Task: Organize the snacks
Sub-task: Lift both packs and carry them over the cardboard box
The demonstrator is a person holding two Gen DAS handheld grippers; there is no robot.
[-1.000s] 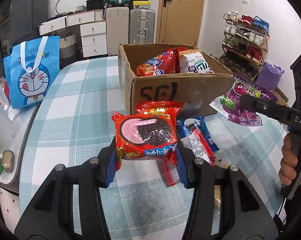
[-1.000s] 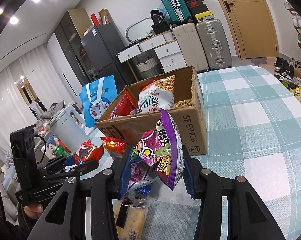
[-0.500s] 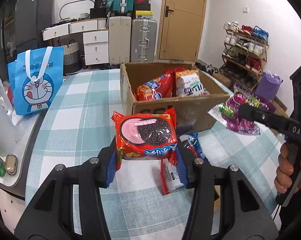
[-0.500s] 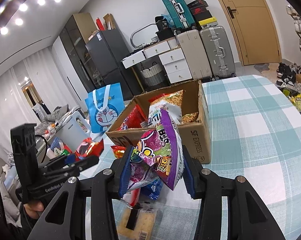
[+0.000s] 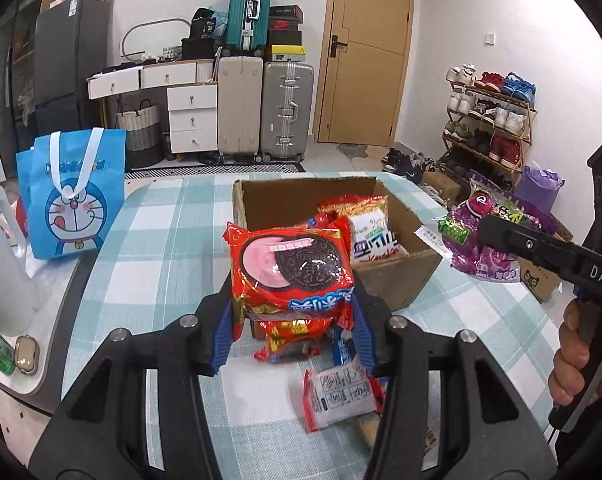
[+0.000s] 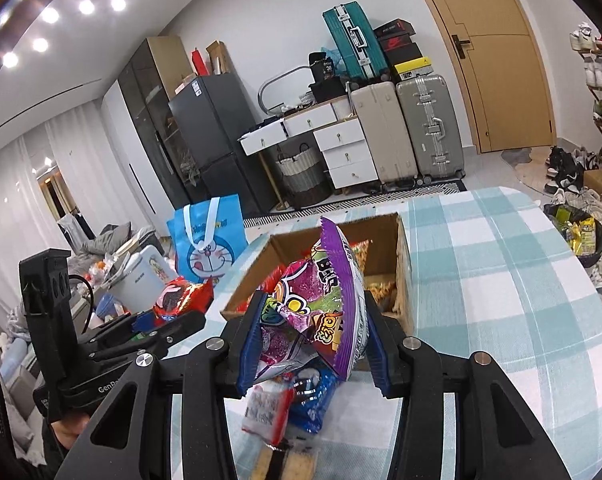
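Ahead of both your tongs and below them sits the open brown cardboard box (image 5: 397,280) on the teal-and-white checked tablecloth (image 5: 149,240), already holding a few snack bags. That box is where both loads look bound, and it lies straight forward of each tool.

Your left gripper (image 5: 293,320) is clamped on the red foil cookie packet with the dark sandwich biscuit printed on it (image 5: 291,268). The packet's long side runs across the jaws, and the box's near wall is right behind it, so this hand seems the nearer one; I'd carry it forward over the rim.

Your right gripper (image 6: 311,344) is clamped on the crumpled purple candy bag (image 6: 321,304), which stands upright, long axis pointing up.

Beneath both tongs, close to you, small loose packets (image 5: 341,396) lie on the cloth, unpacked.
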